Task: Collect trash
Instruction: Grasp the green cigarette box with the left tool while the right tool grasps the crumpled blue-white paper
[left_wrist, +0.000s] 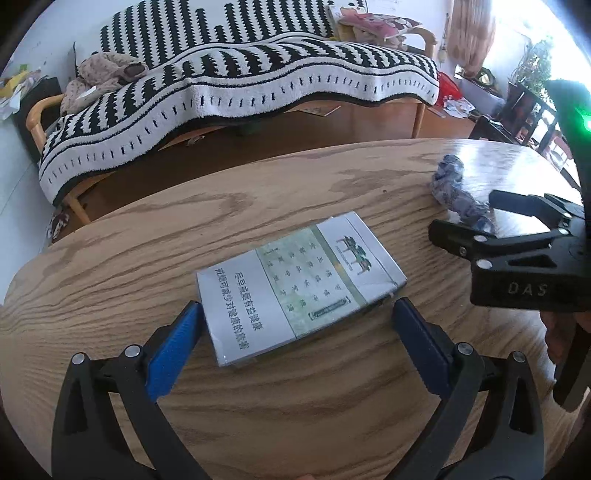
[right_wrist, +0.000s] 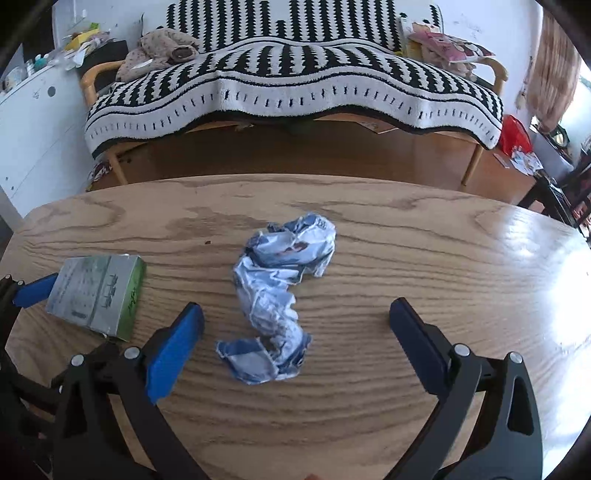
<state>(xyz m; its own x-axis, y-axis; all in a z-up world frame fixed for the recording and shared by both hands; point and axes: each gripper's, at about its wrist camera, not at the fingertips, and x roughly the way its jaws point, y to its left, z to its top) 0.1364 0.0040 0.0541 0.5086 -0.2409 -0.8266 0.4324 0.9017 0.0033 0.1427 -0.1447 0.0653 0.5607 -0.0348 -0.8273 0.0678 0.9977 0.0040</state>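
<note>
A flat silver cigarette box (left_wrist: 299, 288) with printed text lies on the round wooden table (left_wrist: 155, 236). My left gripper (left_wrist: 297, 314) is open and straddles the box's near end, blue pads on either side, not clamped. A crumpled blue-and-white wrapper (right_wrist: 277, 291) lies mid-table. Around its near end stands my right gripper (right_wrist: 295, 317), open. In the left wrist view the wrapper (left_wrist: 458, 184) sits far right with the right gripper (left_wrist: 461, 218) at it. The box (right_wrist: 98, 291) and a left fingertip (right_wrist: 35, 290) show at the left of the right wrist view.
Beyond the table's far edge stands a wooden sofa under a black-and-white striped blanket (right_wrist: 295, 81), with a plush toy (right_wrist: 162, 48) and cushions on it. A white cabinet (right_wrist: 33, 122) is at left. Dark furniture (left_wrist: 532, 107) and plants stand at right.
</note>
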